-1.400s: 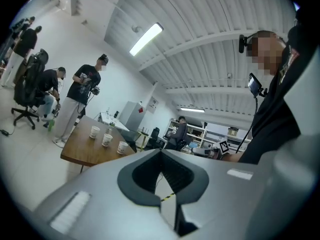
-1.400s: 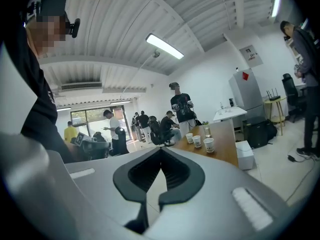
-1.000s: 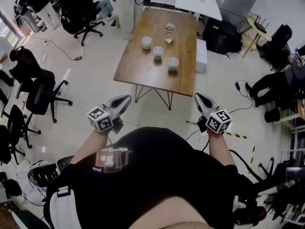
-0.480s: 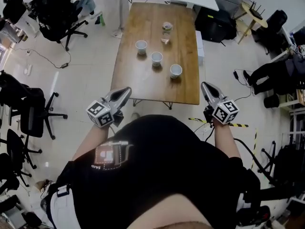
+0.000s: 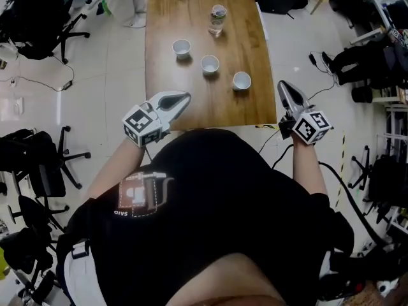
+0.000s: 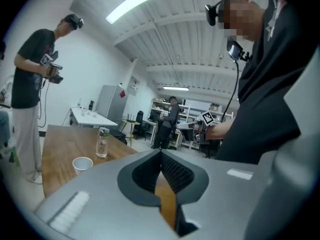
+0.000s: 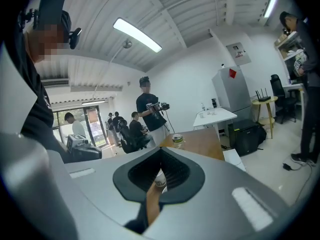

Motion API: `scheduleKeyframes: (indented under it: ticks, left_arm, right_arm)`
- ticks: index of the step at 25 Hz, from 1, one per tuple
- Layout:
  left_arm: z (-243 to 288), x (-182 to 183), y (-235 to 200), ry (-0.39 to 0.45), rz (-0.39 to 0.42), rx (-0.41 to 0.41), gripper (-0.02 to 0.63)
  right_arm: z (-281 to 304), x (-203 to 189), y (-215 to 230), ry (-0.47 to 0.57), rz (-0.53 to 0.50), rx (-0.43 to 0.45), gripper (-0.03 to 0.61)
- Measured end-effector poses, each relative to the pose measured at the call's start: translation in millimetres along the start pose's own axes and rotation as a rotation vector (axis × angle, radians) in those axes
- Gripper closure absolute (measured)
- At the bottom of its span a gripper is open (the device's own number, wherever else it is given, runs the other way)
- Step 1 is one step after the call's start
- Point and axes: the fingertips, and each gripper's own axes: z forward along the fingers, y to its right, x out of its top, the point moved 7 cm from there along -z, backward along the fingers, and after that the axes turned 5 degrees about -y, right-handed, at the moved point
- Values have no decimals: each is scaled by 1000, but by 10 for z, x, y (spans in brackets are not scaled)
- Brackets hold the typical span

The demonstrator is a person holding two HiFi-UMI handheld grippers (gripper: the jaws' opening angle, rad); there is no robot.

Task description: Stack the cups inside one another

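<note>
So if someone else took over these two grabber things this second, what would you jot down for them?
Left hand-held gripper: jaws shut, empty, at the near end of the wooden table.
Right hand-held gripper: jaws shut, empty, by the table's near right corner.
Things: three white cups stand apart in a slanted row, near cup, middle cup, far cup. A clear bottle stands beyond them.
Done: nothing; no cup is inside another.
Left: open the jaws, pick up a cup, nest it in a second, then add the third.
</note>
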Motion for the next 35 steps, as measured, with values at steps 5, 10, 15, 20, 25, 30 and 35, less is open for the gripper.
scheduleKeyframes:
  ticks: [5,10,15,20,25,30,35]
  left_arm:
    - [798,42,86,-195,203,-66,607]
    - [1587,-85,289,-467,417,-115,522]
    - [2269,-401,420,-733,716,-129,492]
    - [2625,-802,322,-969,875,-164,495]
    - [2717,-943,276,-1075,911,-181,575]
    - [2684,-661,394,-987,821,-176,604]
    - [2184,171,229,-798,645,-23,604]
  right_arm:
    - [37,-50,524,-10,65,35,565]
    - [-5,-92,982,-19,83,93,565]
    - [-178,-198,1356,-24,110,99,565]
    - [-362,-348,1544,-22,147,64,565]
    - [-484,-391,1546,-30,153,35,565]
    - [-400,-365,1467,-27,142,37,565]
    - [-51,-221,1239,-35,109,83,565]
